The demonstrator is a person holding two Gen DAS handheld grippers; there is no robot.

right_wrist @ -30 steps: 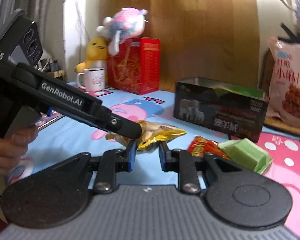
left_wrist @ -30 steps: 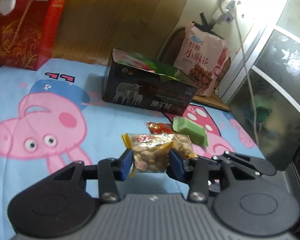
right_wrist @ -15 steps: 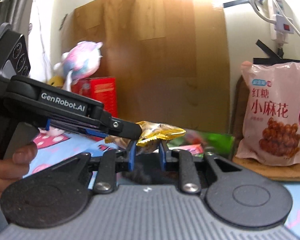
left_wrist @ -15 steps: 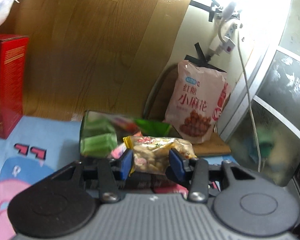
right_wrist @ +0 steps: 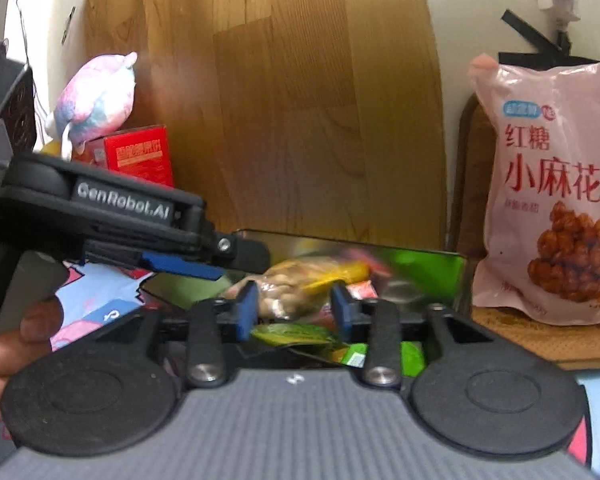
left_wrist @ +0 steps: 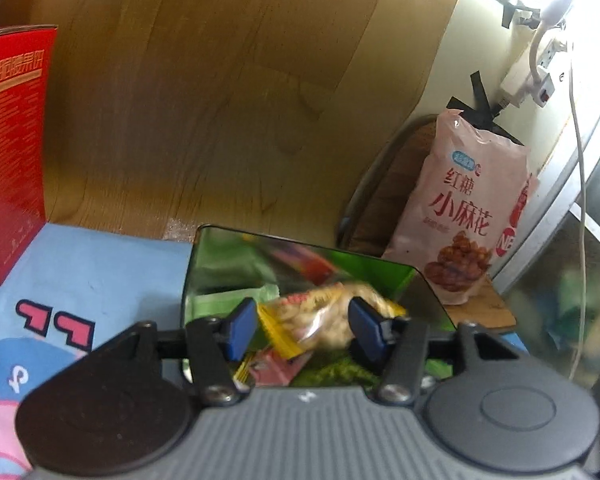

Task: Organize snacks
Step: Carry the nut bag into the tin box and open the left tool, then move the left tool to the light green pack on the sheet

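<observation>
Left wrist | left gripper (left_wrist: 302, 330) fingers wide, peanut packet (left_wrist: 324, 320) between | box (left_wrist: 384, 276) holds snacks | right gripper (right_wrist: 293, 311) wide

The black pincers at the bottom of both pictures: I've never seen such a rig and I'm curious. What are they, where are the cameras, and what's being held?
Each is a hand-held two-finger tool. A person holds one in each hand, and a wide-angle camera on each looks along its fingers. One picture comes from the left tool. The other comes from the right tool, which also sees the left one from the side. Both are open over an open box of snacks on a cartoon cloth. A blurred peanut packet sits between the left tool's blue pads, seemingly loose. Behind stand a pink snack bag and a red carton.
</observation>
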